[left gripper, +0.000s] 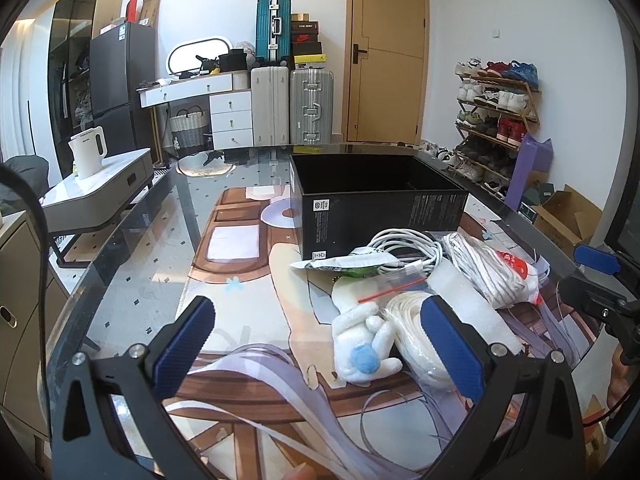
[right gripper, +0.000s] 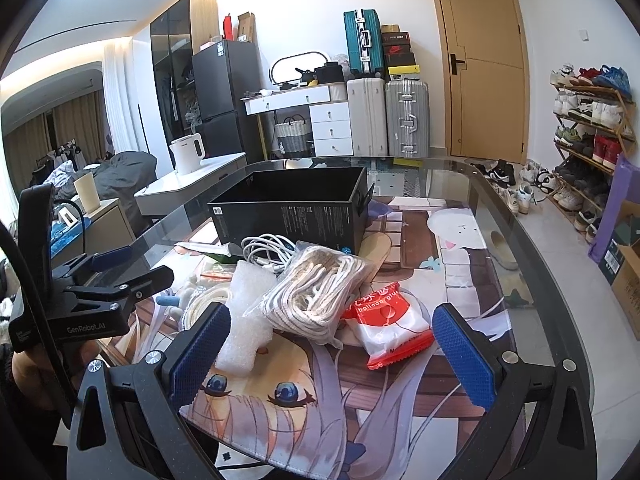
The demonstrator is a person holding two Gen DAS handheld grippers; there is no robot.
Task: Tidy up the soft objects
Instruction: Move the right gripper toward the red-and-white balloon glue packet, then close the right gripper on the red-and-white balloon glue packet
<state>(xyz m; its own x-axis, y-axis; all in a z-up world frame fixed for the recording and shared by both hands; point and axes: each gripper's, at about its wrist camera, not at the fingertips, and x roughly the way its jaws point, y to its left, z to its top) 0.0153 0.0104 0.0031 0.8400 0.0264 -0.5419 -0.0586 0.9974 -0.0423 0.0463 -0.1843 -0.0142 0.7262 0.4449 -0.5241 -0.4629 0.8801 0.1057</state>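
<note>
An open black box (left gripper: 380,204) (right gripper: 296,208) stands on the glass table, with a pile of soft things in front of it. The pile holds a white plush toy (left gripper: 364,344), a bagged white strap coil (left gripper: 408,332), a white cable bundle (left gripper: 404,248) (right gripper: 268,250), a white foam piece (left gripper: 468,304) (right gripper: 244,312), a bag of white rope (left gripper: 492,272) (right gripper: 316,296) and a red-and-white packet (right gripper: 390,324). My left gripper (left gripper: 316,344) is open, low over the table, just left of the plush toy. My right gripper (right gripper: 332,352) is open, short of the foam, rope and packet.
A printed mat (right gripper: 452,256) covers the glass table (left gripper: 136,264). A low side table with a white kettle (left gripper: 90,152) stands to the left. Suitcases (left gripper: 296,108), a door and a shoe rack (left gripper: 496,120) line the far wall. Cardboard boxes (right gripper: 628,276) sit on the floor at right.
</note>
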